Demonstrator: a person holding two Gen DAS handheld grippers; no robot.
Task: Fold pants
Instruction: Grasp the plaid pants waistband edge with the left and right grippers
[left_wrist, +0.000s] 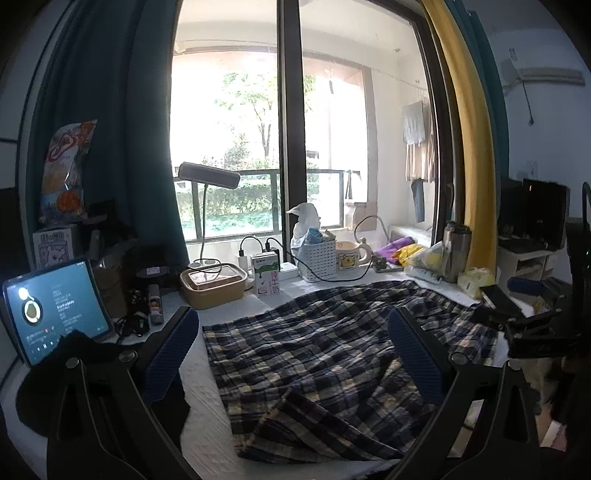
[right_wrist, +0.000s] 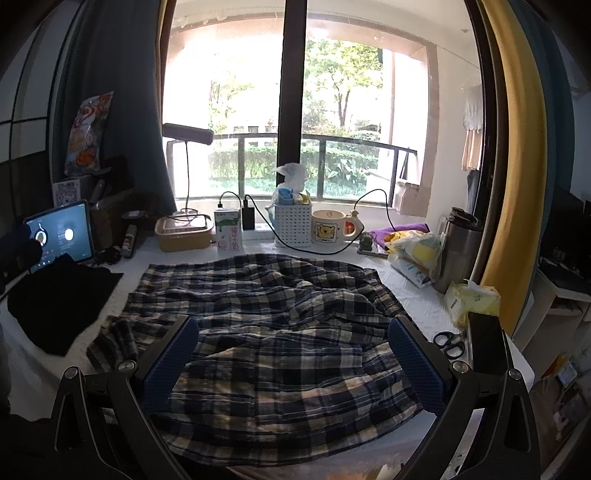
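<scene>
Plaid pants (right_wrist: 258, 321) spread rumpled across the middle of a white-covered table (right_wrist: 417, 306), checked in navy and cream, creased with ridges running through the centre

Left gripper (left_wrist: 295, 354) held wide apart above the near part of the cloth, blue pads (left_wrist: 168, 365) either side, nothing between them; a folded-over flap of fabric just below in the left wrist view

Right gripper (right_wrist: 291, 358) likewise splayed, empty, hanging over the near hem, pads (right_wrist: 415, 363) flanking the cloth without pinching it

Far edge of the pants close to a row of clutter along the window: tan lidded box (right_wrist: 183, 232), milk carton (right_wrist: 228, 229), white slatted basket (right_wrist: 293, 225), bear mug (right_wrist: 330, 232), black cable (right_wrist: 317, 253) trailing toward the fabric

On the left, a black folded cloth (right_wrist: 59, 302) just beside the pants' left edge, with a lit tablet (right_wrist: 61, 236) propped behind it; little bare table there

On the right, a strip of clear white surface between the pants' edge and a steel tumbler (right_wrist: 460, 251), a yellow tissue pack (right_wrist: 471, 301), black scissors (right_wrist: 448, 343) and a dark phone (right_wrist: 485, 343) near the table's corner

Near edge of the pants reaching the table's front rim in the right wrist view, barely any margin
</scene>
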